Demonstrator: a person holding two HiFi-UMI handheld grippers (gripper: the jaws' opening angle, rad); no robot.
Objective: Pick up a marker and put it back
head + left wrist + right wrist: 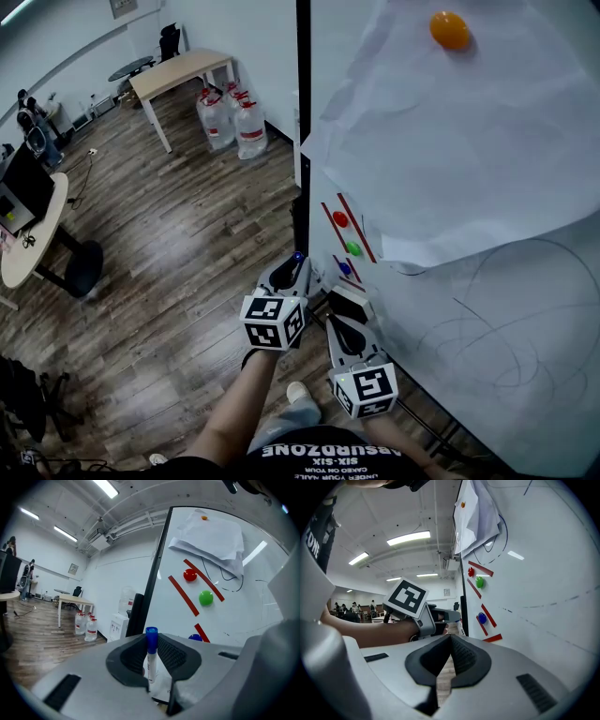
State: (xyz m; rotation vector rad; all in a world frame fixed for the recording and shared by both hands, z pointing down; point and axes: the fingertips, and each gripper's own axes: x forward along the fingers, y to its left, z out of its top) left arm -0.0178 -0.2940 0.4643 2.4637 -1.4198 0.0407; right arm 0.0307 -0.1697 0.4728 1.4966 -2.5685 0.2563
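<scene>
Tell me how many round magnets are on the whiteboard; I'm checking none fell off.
4. An orange magnet pins the paper sheets near the top; red magnet, green magnet and blue magnet descend in a column near the board's left edge. More could hide under the paper.

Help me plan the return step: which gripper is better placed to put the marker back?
Left. The left gripper is shut on the blue-capped marker, with the whiteboard right in front of it. The right gripper is shut with nothing between its jaws, so it would probably need a handover first.
</scene>
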